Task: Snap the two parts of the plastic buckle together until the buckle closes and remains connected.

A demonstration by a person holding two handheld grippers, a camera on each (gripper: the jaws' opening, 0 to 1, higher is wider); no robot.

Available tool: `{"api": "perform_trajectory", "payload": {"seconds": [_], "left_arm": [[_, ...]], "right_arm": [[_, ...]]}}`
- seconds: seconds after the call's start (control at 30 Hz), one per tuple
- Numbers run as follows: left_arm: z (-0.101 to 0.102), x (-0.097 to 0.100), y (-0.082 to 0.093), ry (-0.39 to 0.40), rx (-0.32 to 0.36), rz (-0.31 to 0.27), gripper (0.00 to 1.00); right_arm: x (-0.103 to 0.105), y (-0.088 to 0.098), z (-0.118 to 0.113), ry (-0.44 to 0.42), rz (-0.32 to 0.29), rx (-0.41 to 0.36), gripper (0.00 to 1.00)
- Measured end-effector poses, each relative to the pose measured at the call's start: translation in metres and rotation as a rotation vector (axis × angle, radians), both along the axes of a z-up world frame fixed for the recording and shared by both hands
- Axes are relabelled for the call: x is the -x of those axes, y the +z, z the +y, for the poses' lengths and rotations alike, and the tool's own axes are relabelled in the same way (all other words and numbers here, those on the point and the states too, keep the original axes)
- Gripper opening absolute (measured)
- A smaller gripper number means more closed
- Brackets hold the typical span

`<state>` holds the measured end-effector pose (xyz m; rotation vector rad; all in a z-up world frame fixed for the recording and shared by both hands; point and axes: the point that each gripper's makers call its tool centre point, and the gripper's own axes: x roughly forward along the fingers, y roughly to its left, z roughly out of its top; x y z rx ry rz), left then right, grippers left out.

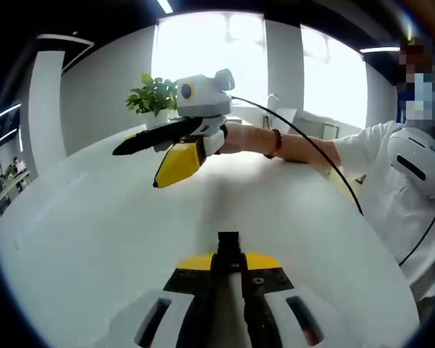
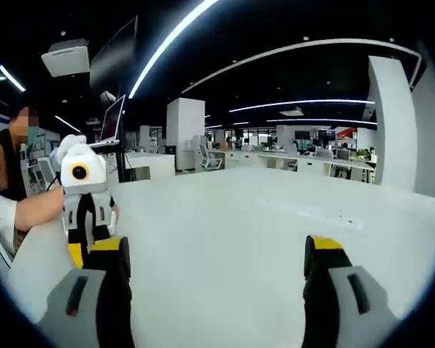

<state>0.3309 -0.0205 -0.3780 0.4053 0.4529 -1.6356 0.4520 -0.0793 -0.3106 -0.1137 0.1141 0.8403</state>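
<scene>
My two tongs over a bare white tabletop (image 1: 116, 239).

My right tongs (image 2: 216, 272) stand wide apart, gripping nothing. My left tongs (image 1: 229, 255) are pressed together near me, something dark at their tips, too small to identify. The right tongs (image 1: 159, 156) hover at far left. I cannot make out the buckle.

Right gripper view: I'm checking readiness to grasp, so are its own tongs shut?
No, the right gripper's tongs stand wide apart, with bare white table showing between them.
</scene>
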Motion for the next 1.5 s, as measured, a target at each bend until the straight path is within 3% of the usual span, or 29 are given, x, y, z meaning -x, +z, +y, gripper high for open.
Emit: {"api": "perform_trajectory", "payload": {"seconds": [0.27, 0.43, 0.6, 0.77, 0.83, 1.0, 1.5], "left_arm": [[0.001, -0.005, 0.001, 0.002, -0.001, 0.001, 0.1], [0.001, -0.007, 0.001, 0.007, -0.004, 0.005, 0.1], [0.001, -0.008, 0.002, 0.015, -0.006, 0.008, 0.1], [0.001, -0.008, 0.002, 0.016, -0.005, 0.008, 0.1], [0.001, -0.006, 0.001, 0.016, -0.005, 0.008, 0.1], [0.002, -0.013, 0.003, 0.022, -0.001, 0.013, 0.1], [0.002, -0.011, 0.003, 0.054, -0.022, 0.023, 0.1]], "right_arm": [[0.0, -0.001, -0.005, -0.03, -0.001, 0.003, 1.0], [-0.014, -0.003, -0.027, -0.165, -0.022, 0.014, 1.0], [-0.014, 0.002, -0.038, -0.198, -0.014, -0.04, 1.0], [-0.013, 0.003, -0.048, -0.232, -0.046, -0.02, 1.0], [-0.024, 0.002, -0.061, -0.266, -0.026, -0.033, 1.0], [-0.027, -0.004, -0.066, -0.276, -0.021, 0.008, 0.99], [-0.03, 0.001, -0.062, -0.25, -0.033, 0.015, 0.98]]}}
